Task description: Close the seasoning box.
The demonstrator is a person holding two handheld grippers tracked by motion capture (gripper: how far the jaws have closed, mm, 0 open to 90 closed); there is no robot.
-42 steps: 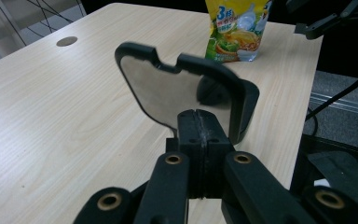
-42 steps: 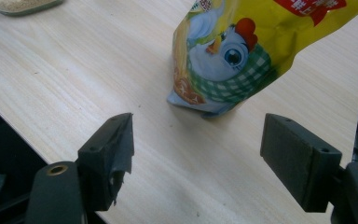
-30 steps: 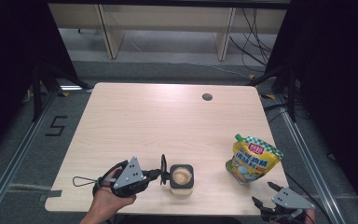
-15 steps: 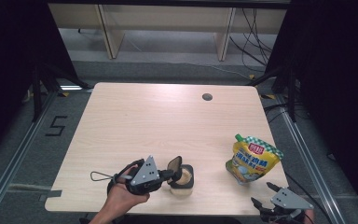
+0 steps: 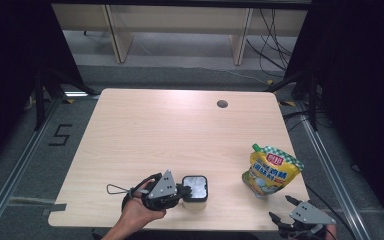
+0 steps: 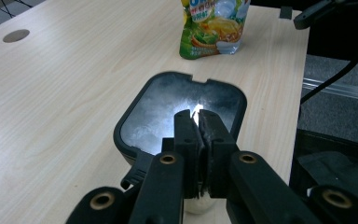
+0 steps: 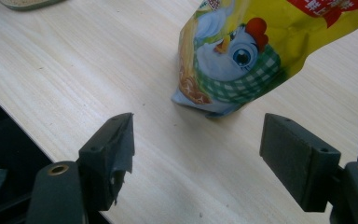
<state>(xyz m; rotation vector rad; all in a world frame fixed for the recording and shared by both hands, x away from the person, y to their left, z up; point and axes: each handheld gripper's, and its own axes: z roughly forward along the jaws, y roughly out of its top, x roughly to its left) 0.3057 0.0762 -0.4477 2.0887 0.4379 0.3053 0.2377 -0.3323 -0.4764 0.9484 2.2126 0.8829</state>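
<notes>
Closing a small container (image 5: 195,189) near the front edge of the tabletop (image 5: 155,130), at about 6 o'clock in the high view: left tongs (image 6: 199,122) pressed together with nothing between them, tips resting on the black lid (image 6: 168,107) now lying flat over the pale cup

To the right, at roughly 4 o'clock, a yellow seasoning pouch (image 5: 271,170) standing upright, well apart from the container; right tongs (image 7: 198,154) spread wide at the tabletop's near right corner, empty, aimed at the pouch's base (image 7: 214,105)

Likely step in hand: seating the lid all round. Best done by pressing straight down with the closed tips, first at the centre, then working toward each corner, especially the far edge with its small notch (image 6: 199,80). Worth keeping the push vertical, since a slanted shove could slide the light cup toward the tabletop's edge. Cannot tell from these views whether the near rim has snapped home, so a check there before lifting away
</notes>
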